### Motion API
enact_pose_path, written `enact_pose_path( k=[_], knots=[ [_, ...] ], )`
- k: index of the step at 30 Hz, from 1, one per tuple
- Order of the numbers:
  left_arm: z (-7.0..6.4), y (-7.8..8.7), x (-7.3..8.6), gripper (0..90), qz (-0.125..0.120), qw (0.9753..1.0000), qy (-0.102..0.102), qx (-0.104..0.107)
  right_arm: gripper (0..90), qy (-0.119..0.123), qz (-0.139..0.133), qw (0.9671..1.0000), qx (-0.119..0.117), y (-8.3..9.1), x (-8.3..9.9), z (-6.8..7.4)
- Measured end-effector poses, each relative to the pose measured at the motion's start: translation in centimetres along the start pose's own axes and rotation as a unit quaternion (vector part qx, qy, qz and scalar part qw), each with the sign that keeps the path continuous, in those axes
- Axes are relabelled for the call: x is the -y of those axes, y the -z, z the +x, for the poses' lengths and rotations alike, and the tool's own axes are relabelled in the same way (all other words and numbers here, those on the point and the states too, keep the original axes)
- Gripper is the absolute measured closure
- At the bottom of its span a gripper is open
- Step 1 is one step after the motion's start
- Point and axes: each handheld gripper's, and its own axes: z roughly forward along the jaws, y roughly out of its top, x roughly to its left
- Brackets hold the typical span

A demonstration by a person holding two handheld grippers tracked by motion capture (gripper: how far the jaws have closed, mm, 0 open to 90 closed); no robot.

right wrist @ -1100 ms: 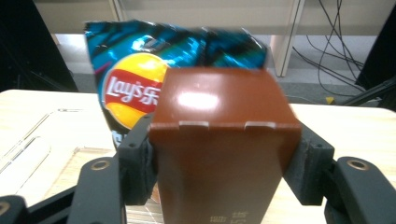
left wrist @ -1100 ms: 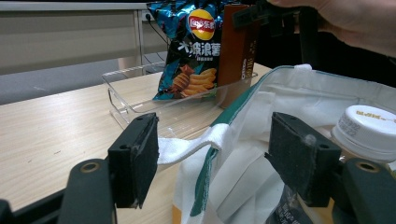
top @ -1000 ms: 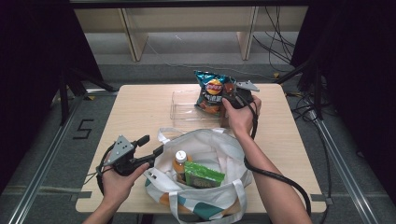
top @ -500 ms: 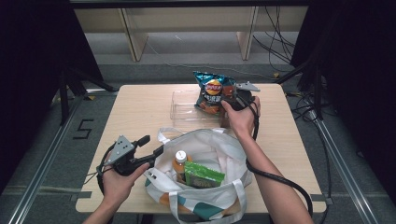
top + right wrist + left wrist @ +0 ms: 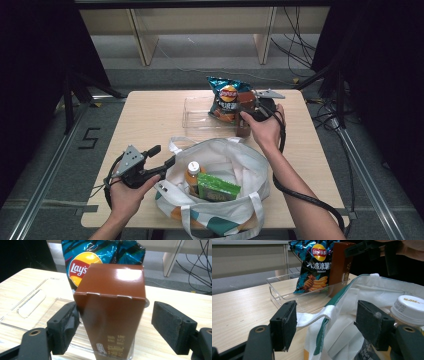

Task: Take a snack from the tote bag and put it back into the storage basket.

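A brown carton (image 5: 112, 310) stands upright in the near right corner of a clear plastic tray (image 5: 30, 305), in front of a blue Lay's chip bag (image 5: 100, 252). My right gripper (image 5: 117, 327) is open around the carton; its left pad is at the carton's side and its right pad stands apart. In the high view the right gripper (image 5: 248, 111) sits by the carton (image 5: 245, 97) and the chip bag (image 5: 227, 95). My left gripper (image 5: 325, 325) is open, with a white strap of the tote bag (image 5: 362, 290) between its jaws. From above, the left gripper (image 5: 162, 156) is at the tote's (image 5: 235, 165) left rim.
Inside the tote stand an orange bottle with a white cap (image 5: 193, 170) and a green packet (image 5: 215, 186). The clear tray (image 5: 197, 112) lies at the table's far middle. Wooden shelving (image 5: 200, 30) and cables (image 5: 300, 50) lie beyond the table.
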Motion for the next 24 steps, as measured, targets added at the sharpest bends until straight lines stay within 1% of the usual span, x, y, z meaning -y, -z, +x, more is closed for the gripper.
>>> enact_pose_path(
  k=[1,2,3,4,5,6,7,8,10,11,12,17,18,19,20,22,23,24],
  knots=[
    [0.0,0.0,0.0,32.7,0.001,1.0000,0.000,0.000,23.5,0.009,-0.001,1.0000,0.001,0.2,0.0,-0.2],
    [0.0,0.0,0.0,32.7,0.001,1.0000,0.000,0.000,24.1,-0.007,-0.002,1.0000,-0.002,0.5,0.1,0.1],
    [0.0,0.0,0.0,32.7,0.001,1.0000,0.001,0.000,24.6,0.000,-0.003,1.0000,0.001,0.7,0.1,0.0],
    [0.0,0.0,0.0,32.7,0.000,1.0000,0.000,-0.001,24.6,0.006,-0.007,1.0000,-0.004,0.9,0.2,0.0],
    [0.0,0.0,0.0,32.7,0.000,1.0000,0.001,-0.001,24.9,0.002,-0.001,1.0000,-0.007,1.2,0.3,0.0],
    [0.0,0.0,0.0,32.7,0.000,1.0000,0.001,-0.001,24.9,0.002,-0.001,1.0000,-0.007,1.2,0.3,0.0],
    [0.0,0.0,0.0,32.7,0.000,1.0000,0.000,-0.002,25.0,0.013,0.001,0.9999,-0.005,1.3,0.4,-0.2],
    [0.0,0.0,0.0,32.7,0.001,1.0000,0.000,-0.001,25.2,0.002,0.001,1.0000,-0.009,1.6,0.4,0.0],
    [0.0,0.1,0.0,32.7,0.000,1.0000,0.000,-0.001,25.3,0.014,0.002,0.9998,-0.012,1.9,0.6,-0.3],
    [0.0,0.1,0.0,32.7,0.000,1.0000,0.001,-0.002,25.6,0.003,0.008,0.9998,-0.021,2.2,0.8,-0.2],
    [0.0,0.1,0.0,32.7,0.000,1.0000,0.000,-0.002,26.0,0.004,0.015,0.9996,-0.024,2.7,1.1,-0.3],
    [0.0,0.0,0.0,32.8,0.001,1.0000,0.000,0.000,28.3,0.004,0.013,0.9993,-0.035,3.5,1.6,-0.3],
    [-0.1,0.0,0.0,32.7,0.000,1.0000,-0.001,0.000,29.5,0.012,0.018,0.9990,-0.040,3.7,1.7,-0.4],
    [-0.1,0.0,0.0,32.7,0.000,1.0000,-0.002,0.000,30.3,0.014,0.020,0.9989,-0.041,3.8,1.9,-0.3],
    [0.0,0.0,0.0,32.7,0.000,1.0000,-0.001,-0.001,31.6,0.031,0.021,0.9980,-0.051,4.1,2.2,-0.5],
    [0.0,0.0,0.0,32.7,0.002,1.0000,-0.001,0.000,32.7,0.029,0.024,0.9978,-0.055,4.3,2.3,-0.6],
    [0.0,0.0,0.0,32.8,0.003,1.0000,-0.001,-0.001,33.7,0.022,0.029,0.9977,-0.057,4.8,2.6,-0.4],
    [0.0,0.0,0.0,32.8,0.004,1.0000,-0.001,-0.001,33.7,0.022,0.029,0.9977,-0.057,4.8,2.6,-0.4]
  ],
)
